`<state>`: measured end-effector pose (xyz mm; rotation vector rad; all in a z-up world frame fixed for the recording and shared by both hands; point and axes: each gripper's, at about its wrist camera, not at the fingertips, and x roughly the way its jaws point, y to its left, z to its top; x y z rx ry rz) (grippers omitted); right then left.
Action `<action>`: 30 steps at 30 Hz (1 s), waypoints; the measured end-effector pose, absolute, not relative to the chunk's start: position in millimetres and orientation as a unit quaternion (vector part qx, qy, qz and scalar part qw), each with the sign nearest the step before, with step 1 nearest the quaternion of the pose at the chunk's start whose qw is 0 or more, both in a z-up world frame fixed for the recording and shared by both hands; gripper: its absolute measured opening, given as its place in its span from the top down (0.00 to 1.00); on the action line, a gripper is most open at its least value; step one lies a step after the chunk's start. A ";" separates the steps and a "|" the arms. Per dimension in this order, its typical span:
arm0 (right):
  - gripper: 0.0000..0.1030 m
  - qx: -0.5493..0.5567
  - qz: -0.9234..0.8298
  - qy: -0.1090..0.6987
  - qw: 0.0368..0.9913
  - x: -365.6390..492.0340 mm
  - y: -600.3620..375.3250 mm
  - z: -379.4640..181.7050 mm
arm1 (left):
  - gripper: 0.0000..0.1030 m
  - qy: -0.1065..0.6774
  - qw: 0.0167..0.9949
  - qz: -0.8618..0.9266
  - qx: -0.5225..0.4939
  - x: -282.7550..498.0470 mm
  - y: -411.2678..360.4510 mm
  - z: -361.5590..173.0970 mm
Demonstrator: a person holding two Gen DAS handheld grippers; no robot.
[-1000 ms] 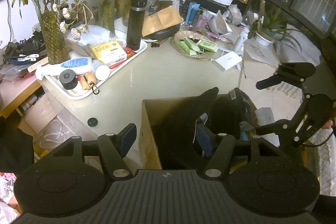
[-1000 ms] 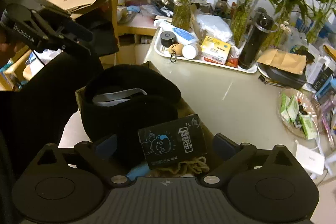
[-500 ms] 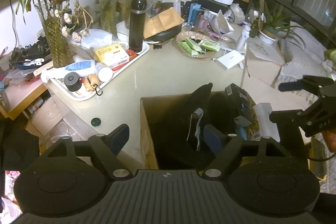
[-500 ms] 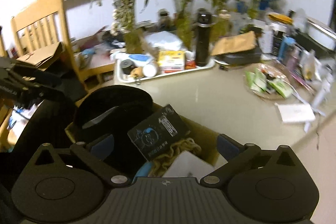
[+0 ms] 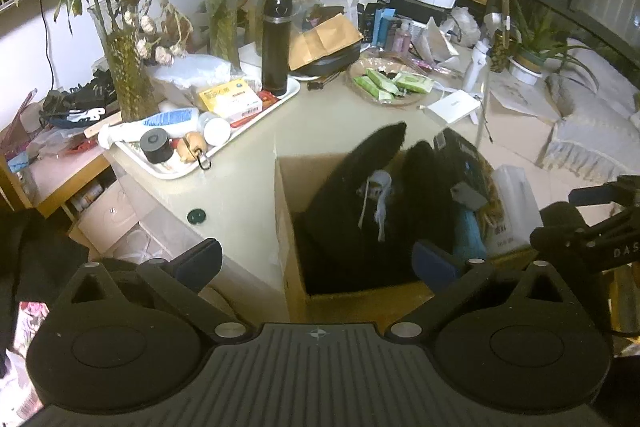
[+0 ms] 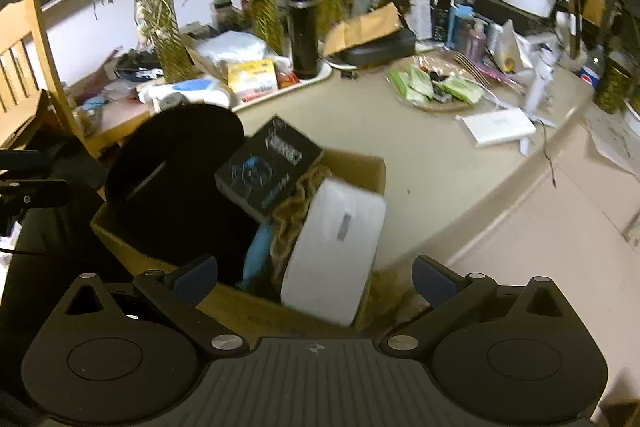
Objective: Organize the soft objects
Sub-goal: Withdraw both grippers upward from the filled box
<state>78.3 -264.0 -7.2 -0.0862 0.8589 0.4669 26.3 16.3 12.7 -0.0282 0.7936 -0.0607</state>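
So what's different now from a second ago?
The left gripper is opening its fingers wide above the cardboard box; nothing is between them, and the black hat now sits loose in the box. The right gripper swung round, its view levelling out, with a white bag now showing in the box. Its fingers stayed open and empty. The tray and table stayed put.

The matte black plastic left tongs (image 5: pixel 316 263) are showing blue pads (image 5: pixel 434 261), silver screws and a ribbed top plate. The matching black right tongs (image 6: pixel 314 273) are wearing the same blue pads (image 6: pixel 196 275) and round side discs.
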 end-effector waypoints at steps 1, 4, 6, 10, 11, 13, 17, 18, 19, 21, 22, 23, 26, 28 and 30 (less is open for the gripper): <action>0.00 -0.041 0.220 0.414 0.882 75.0 -262.7 -8.5 | 0.00 0.387 0.921 -0.027 -0.014 24.5 15.5 10.6; 0.00 -0.038 0.210 0.419 0.883 66.5 -257.9 -12.9 | 0.00 0.389 0.921 -0.017 -0.020 20.9 13.5 4.7; 0.00 -0.036 0.203 0.421 0.883 62.1 -253.5 -15.0 | 0.00 0.388 0.921 -0.006 -0.015 18.9 10.9 1.9; 0.00 -0.035 0.192 0.427 0.883 55.4 -242.0 -21.5 | 0.00 0.388 0.922 0.018 0.010 14.7 2.5 -2.8; 0.00 -0.033 0.189 0.429 0.883 54.3 -240.4 -22.6 | 0.00 0.389 0.921 0.021 0.012 14.1 1.9 -4.0; 0.00 -0.031 0.184 0.433 0.882 52.0 -236.5 -25.9 | 0.00 0.393 0.919 0.028 0.013 13.7 0.5 -6.6; 0.00 -0.033 0.180 0.439 0.880 48.5 -231.9 -30.7 | 0.00 0.403 0.914 0.032 0.021 13.9 -1.8 -10.7; 0.00 -0.032 0.179 0.440 0.879 48.3 -232.1 -31.5 | 0.00 0.405 0.913 0.034 0.022 14.0 -1.7 -11.3; 0.00 -0.030 0.179 0.442 0.879 48.2 -232.4 -32.4 | 0.00 0.405 0.913 0.036 0.021 13.7 -1.1 -12.0; 0.00 -0.026 0.175 0.444 0.878 48.5 -232.9 -33.9 | 0.00 0.404 0.913 0.040 0.024 14.0 -1.0 -12.2; 0.00 -0.025 0.174 0.445 0.878 49.1 -233.3 -34.6 | 0.00 0.404 0.913 0.042 0.026 14.0 -1.1 -12.0; 0.00 -0.023 0.173 0.447 0.877 49.1 -233.7 -35.2 | 0.00 0.404 0.913 0.043 0.028 14.0 -1.4 -11.6; 0.00 -0.019 0.174 0.450 0.876 50.2 -234.4 -36.7 | 0.00 0.405 0.913 0.045 0.032 15.3 -3.1 -11.7; 0.00 -0.019 0.174 0.452 0.875 49.9 -234.5 -37.0 | 0.00 0.405 0.913 0.043 0.031 16.1 -3.4 -11.9; 0.00 -0.018 0.174 0.452 0.875 49.9 -235.1 -37.0 | 0.00 0.405 0.913 0.041 0.033 16.2 -4.2 -12.0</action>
